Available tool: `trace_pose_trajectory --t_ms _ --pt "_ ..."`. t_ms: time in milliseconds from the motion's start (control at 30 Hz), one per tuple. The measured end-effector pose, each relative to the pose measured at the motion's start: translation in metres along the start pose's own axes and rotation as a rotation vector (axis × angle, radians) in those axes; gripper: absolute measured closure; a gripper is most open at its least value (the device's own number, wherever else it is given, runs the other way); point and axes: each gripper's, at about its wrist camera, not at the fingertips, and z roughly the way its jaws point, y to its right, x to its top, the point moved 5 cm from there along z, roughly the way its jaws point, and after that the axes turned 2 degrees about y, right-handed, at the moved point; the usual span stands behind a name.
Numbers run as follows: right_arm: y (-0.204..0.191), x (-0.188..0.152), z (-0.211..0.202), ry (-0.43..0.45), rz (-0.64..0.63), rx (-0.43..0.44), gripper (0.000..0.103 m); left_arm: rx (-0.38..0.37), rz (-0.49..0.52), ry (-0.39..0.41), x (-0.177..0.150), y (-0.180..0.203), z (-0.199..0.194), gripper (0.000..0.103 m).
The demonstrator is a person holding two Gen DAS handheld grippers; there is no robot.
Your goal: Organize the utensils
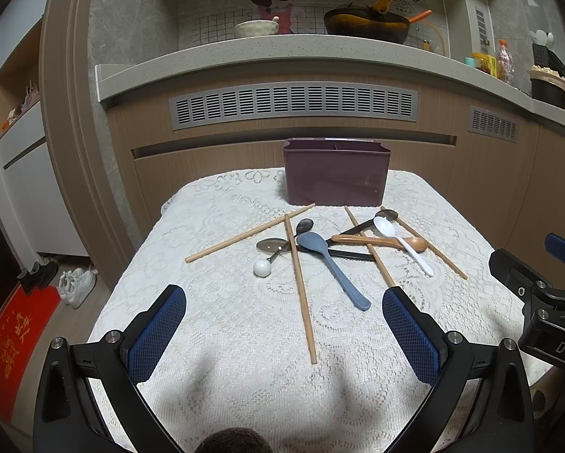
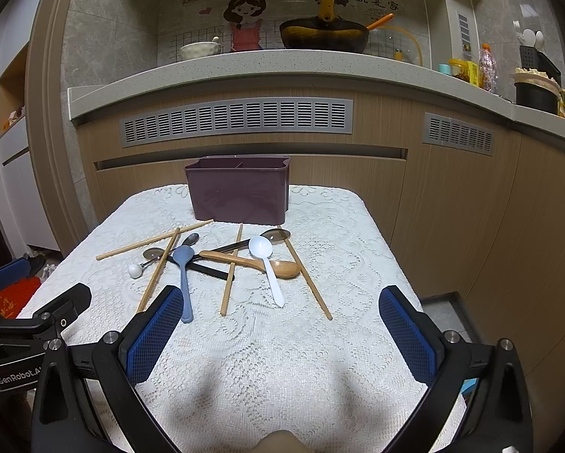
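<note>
**Both grippers spread, utensils loose on the cloth**

Your left gripper and right gripper both hover spread wide, holding nothing. At your 12 o'clock the purple caddy stands upright on the lace tablecloth. Before it lie crossed chopsticks, a blue spoon, a white spoon and a wooden spoon, tangled together.

Dim indoor light is falling from above, soft shadows are pooling on the lace tablecloth, and fisheye distortion is bending and darkening the edges.
</note>
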Motion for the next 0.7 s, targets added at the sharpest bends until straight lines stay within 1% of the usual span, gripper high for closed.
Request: trace_pose_trajectory --t_ms 700 --pt "0.0001 -0.0007 0.0021 -0.008 0.004 0.006 0.000 0.001 -0.005 -0.007 -0.0014 -0.0015 0.0003 0.000"
